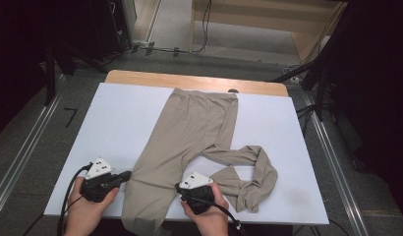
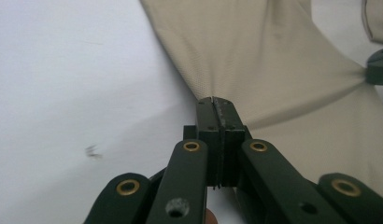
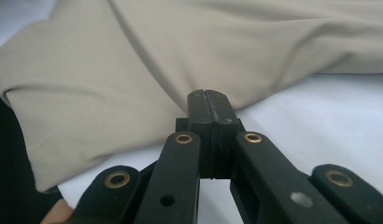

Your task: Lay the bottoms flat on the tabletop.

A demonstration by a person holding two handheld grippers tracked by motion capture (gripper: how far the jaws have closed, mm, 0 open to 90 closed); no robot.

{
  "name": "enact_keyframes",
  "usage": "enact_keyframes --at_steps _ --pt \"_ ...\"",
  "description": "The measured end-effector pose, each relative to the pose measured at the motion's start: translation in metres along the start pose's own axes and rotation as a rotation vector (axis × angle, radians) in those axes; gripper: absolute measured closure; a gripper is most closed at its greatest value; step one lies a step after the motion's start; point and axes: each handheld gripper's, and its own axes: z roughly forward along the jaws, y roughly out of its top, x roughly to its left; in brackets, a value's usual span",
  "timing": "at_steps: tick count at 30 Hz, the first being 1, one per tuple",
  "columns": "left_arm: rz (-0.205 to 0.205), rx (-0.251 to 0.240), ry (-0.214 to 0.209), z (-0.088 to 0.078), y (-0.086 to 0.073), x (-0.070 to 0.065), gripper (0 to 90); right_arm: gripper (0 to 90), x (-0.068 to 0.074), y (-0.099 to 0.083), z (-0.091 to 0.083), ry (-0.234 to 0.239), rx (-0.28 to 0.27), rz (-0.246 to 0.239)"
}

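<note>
The white rectangular worktop (image 1: 121,118) carries the beige stretch-fabric leggings (image 1: 189,128), laid flat with the waistband at the far edge; one leg runs toward me, the other lies crumpled to the right. My left claw (image 2: 215,105) is fully closed on that near leg's left edge, my right claw (image 3: 209,100) fully closed on its right edge. Risk: uneven pulling — thin fabric may slip from either pinch or skew the leg.
</note>
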Motion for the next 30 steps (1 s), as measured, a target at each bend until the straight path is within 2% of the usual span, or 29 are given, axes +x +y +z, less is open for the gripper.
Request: enact_keyframes --at_steps 3,4,6,7,8,11,13,15,16,17,18,19,20,21,23,24,27,30 --pt "0.008 0.008 0.025 0.0 -0.001 0.006 90.0 88.0 -0.006 0.0 -0.006 -0.037 -0.013 0.007" --pt "-0.007 0.009 0.008 0.001 -0.002 0.008 90.0 87.9 -0.009 0.0 -0.009 -0.033 -0.021 0.024" --pt "-0.035 0.013 -0.045 0.003 -0.005 0.012 90.0 82.5 -0.014 -0.002 -0.011 0.026 -0.037 0.064" --pt "-0.032 0.009 -0.056 0.002 -0.006 0.011 85.3 79.6 -0.014 -0.003 -0.011 0.043 -0.031 0.064" --pt "-0.027 -0.003 -0.065 0.001 -0.008 0.011 79.9 76.3 -0.012 -0.004 -0.011 0.052 -0.031 0.056" --pt "-0.037 0.004 -0.082 -0.006 -0.016 0.009 63.4 62.0 -0.001 -0.008 -0.007 0.116 -0.028 0.039" --pt "-0.039 0.015 -0.114 -0.009 -0.023 0.006 61.2 51.0 0.009 -0.008 -0.002 0.157 -0.032 0.019" --pt "-0.015 0.052 -0.13 -0.007 -0.028 0.001 61.0 44.6 0.02 -0.008 0.004 0.12 -0.014 -0.005" --pt "0.003 0.052 -0.128 -0.006 -0.029 -0.001 61.1 43.9 0.024 -0.008 0.008 0.111 -0.008 -0.005" --pt "0.002 0.055 -0.137 -0.004 -0.028 -0.003 61.9 44.0 0.027 -0.008 0.012 0.104 -0.004 -0.002" --pt "0.0 0.058 -0.151 -0.003 -0.028 -0.005 65.5 44.3 0.029 -0.008 0.015 0.089 0.001 -0.001" --pt "0.01 0.065 -0.144 -0.001 -0.027 -0.008 71.6 46.3 0.03 -0.007 0.016 0.072 -0.007 -0.007" --pt "0.019 0.072 -0.134 0.0 -0.026 -0.011 80.1 52.3 0.03 -0.005 0.017 0.058 -0.003 -0.002" --pt "0.023 0.081 -0.148 0.0 -0.025 -0.013 88.1 62.8 0.03 -0.004 0.018 0.044 -0.005 0.006" --pt "0.027 0.062 -0.186 -0.003 -0.021 -0.017 90.0 81.8 0.028 -0.003 0.018 0.041 0.001 0.013" --pt "0.032 0.048 -0.191 -0.005 -0.017 -0.019 90.0 87.1 0.026 -0.003 0.016 0.063 0.002 0.023" --pt "0.029 -0.003 -0.201 -0.014 -0.007 -0.017 90.0 88.0 0.021 0.001 0.006 0.056 -0.027 0.02" --pt "-0.004 -0.04 -0.187 -0.017 -0.001 -0.01 90.0 88.1 0.012 0.008 -0.006 0.06 -0.065 0.031"
